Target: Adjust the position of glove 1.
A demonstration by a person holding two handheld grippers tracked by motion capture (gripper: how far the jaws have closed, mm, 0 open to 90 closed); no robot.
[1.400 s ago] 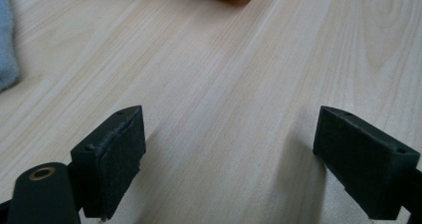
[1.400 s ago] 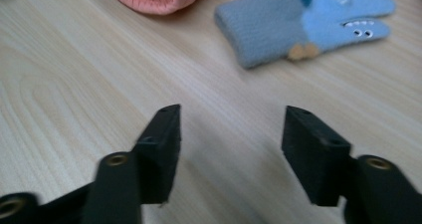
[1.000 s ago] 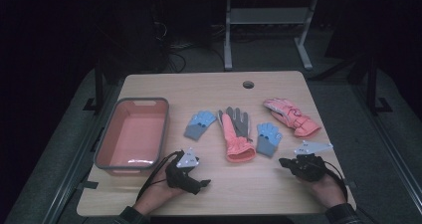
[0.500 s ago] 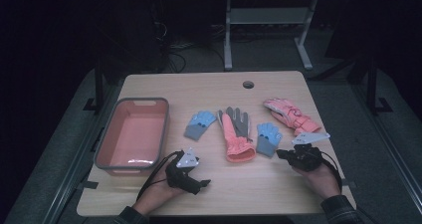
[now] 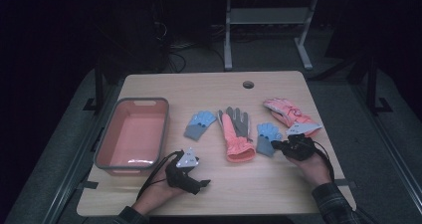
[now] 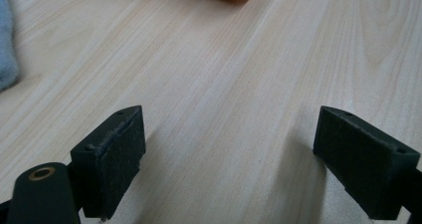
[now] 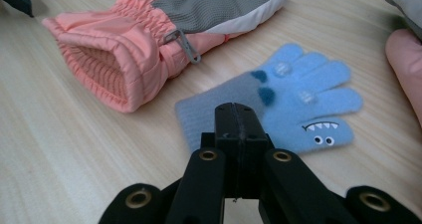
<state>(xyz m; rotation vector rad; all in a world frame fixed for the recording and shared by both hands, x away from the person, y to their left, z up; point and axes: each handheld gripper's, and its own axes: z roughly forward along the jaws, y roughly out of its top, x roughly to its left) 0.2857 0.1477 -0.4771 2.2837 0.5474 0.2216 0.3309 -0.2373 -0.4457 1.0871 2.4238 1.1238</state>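
A small blue glove (image 5: 268, 134) with a grey cuff lies right of centre on the wooden table; in the right gripper view the same blue glove (image 7: 298, 99) shows a monster face. My right gripper (image 5: 276, 145) is shut with nothing between its jaws, and its tip (image 7: 238, 117) is at the glove's cuff. A pink and grey ski glove (image 5: 235, 132) lies at the centre, and its open cuff (image 7: 99, 69) faces me. A second blue glove (image 5: 200, 124) lies left of it. My left gripper (image 5: 201, 184) rests near the front edge, open (image 6: 229, 149) over bare wood.
A pink tray (image 5: 142, 100) with a grey rim stands at the left. Another pink glove (image 5: 288, 114) lies at the right, just behind my right gripper. A round hole (image 5: 248, 84) sits near the table's far edge. Dark floor and a white frame lie beyond.
My right gripper has moved left and away from the front edge, up to the right-hand blue glove's cuff. The left gripper has stayed put.
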